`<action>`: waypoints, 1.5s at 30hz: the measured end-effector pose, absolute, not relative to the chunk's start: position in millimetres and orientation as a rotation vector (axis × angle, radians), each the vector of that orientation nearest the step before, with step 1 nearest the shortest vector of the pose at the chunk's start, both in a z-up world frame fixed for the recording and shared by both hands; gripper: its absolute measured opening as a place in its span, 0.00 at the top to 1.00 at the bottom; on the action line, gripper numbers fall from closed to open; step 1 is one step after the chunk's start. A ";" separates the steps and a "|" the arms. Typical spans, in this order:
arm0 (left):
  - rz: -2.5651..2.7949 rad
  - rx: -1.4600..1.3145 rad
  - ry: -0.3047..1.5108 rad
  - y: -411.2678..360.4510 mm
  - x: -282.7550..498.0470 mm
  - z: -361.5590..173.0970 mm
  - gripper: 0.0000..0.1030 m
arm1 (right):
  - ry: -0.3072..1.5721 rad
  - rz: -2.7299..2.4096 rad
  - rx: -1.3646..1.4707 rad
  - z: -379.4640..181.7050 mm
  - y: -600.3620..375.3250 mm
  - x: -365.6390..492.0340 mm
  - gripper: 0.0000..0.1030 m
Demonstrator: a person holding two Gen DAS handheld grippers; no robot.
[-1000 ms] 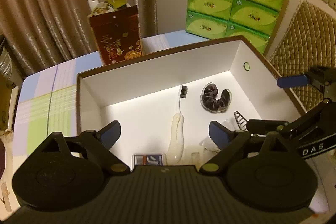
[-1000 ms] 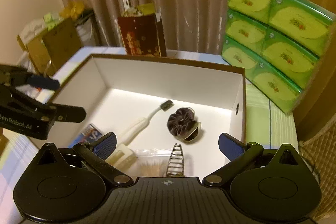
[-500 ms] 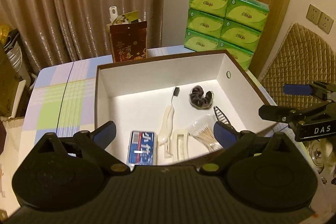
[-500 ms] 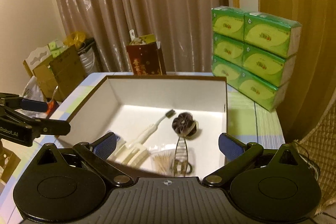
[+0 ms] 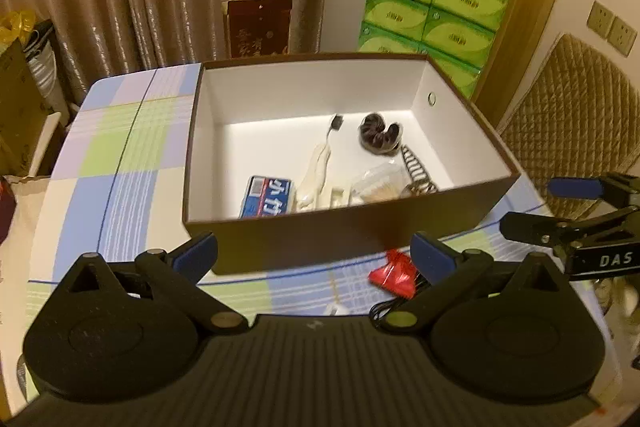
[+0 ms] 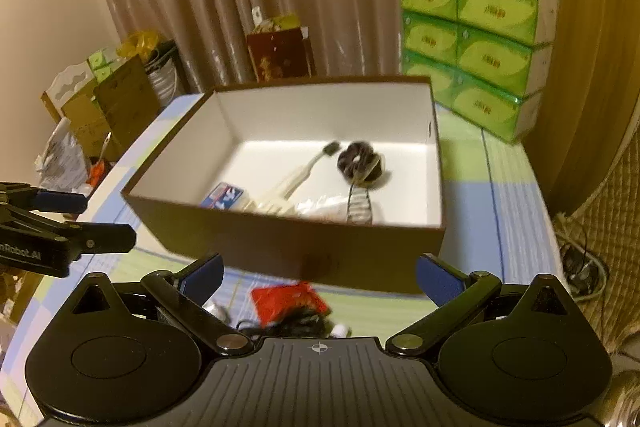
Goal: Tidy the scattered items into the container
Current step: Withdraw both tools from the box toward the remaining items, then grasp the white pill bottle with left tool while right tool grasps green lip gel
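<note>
checked tablecloth (image 5: 120, 155), rectangular cardboard box (image 5: 344, 239)

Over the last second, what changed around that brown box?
Both grippers backed away from the brown cardboard box with white inside; a red packet and black cord on the checked tablecloth came into view. The left gripper has just been opening, nothing between its fingers; the right gripper stands open, empty. The white toothbrush, dark scrunchie and blue-white pack stayed put.

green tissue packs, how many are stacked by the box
6 show in the right wrist view: green tissue packs stacked two wide and three high on the table beyond the box's far right corner. More may hide behind.
</note>
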State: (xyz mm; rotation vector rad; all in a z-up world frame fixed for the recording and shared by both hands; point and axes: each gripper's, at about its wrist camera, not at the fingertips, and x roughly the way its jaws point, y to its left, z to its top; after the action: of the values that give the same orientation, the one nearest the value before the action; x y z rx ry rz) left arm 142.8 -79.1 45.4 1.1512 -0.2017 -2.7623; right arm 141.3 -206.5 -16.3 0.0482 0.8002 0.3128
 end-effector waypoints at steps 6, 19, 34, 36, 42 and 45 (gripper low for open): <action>-2.744 1.206 -0.168 -82.1 155.6 24.2 0.02 | 0.859 0.317 0.057 -35.8 -203.5 127.0 0.02; -2.708 1.344 -0.235 -87.3 160.2 -26.6 0.09 | 1.020 0.236 0.090 -96.0 -202.9 127.1 0.37; -2.708 1.515 -0.332 -97.1 124.1 -70.4 0.30 | 1.086 0.221 0.042 -127.5 -191.8 148.1 0.52; -2.708 1.543 -0.342 -97.6 119.0 -75.8 0.38 | 1.081 0.224 0.044 -127.6 -193.6 149.1 0.52; -2.713 1.589 -0.370 -98.8 109.5 -86.4 0.61 | 1.072 0.232 0.024 -126.7 -194.1 152.4 0.52; -2.717 1.602 -0.383 -99.2 107.2 -90.9 0.78 | 1.063 0.237 -0.017 -126.8 -190.2 152.0 0.52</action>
State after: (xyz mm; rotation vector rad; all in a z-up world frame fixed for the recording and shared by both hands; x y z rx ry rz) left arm 107.2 -99.2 -90.9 1.6019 -0.3834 -2.7167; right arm 152.0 -190.2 -126.8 -0.0172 1.0627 0.2370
